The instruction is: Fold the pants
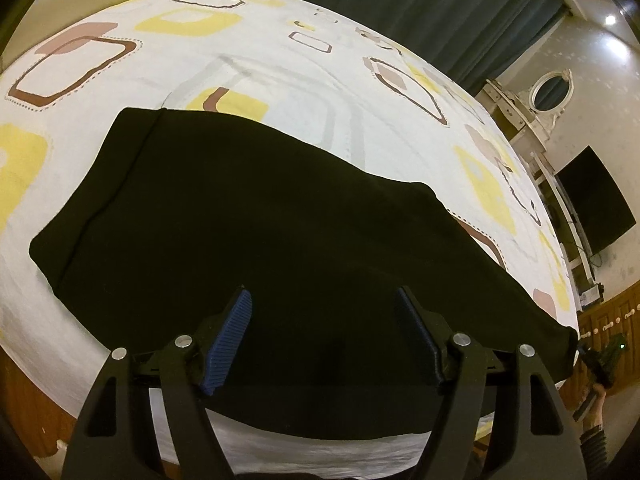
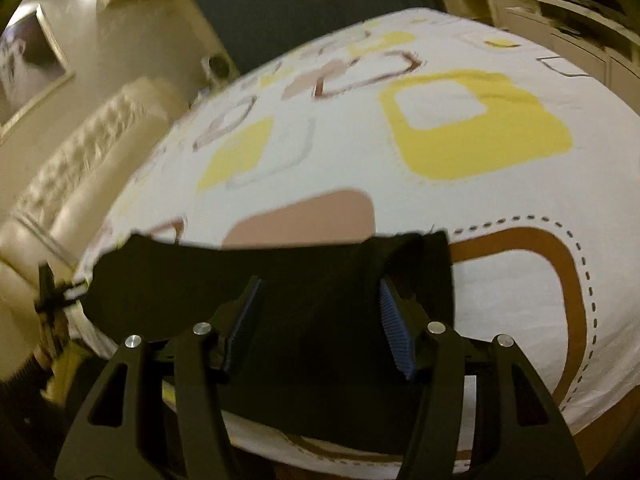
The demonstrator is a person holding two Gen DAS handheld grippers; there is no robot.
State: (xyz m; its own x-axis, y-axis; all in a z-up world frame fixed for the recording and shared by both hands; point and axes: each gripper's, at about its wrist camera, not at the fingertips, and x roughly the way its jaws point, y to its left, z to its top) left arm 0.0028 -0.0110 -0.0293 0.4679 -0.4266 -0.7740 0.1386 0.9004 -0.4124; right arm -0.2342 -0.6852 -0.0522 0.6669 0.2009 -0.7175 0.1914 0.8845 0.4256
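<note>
**Pants flat on the bed, both grippers poised over the near edge**

We see the black pants (image 1: pixel 248 232) spread on the patterned bed (image 1: pixel 280 80). The left gripper (image 1: pixel 322 320) hovers above the cloth, jaws spread, pinching nothing. The right gripper (image 2: pixel 318 312), jaws also spread, straddles the leg end. Next, we judge, each must close on an edge before folding.

The bed (image 1: pixel 280 64) lies bare and flat beyond the black pants (image 1: pixel 256 216), free for a claw to pass. A padded headboard (image 2: pixel 80 168) bounds one side, cabinets (image 2: pixel 560 20) the far end.
</note>
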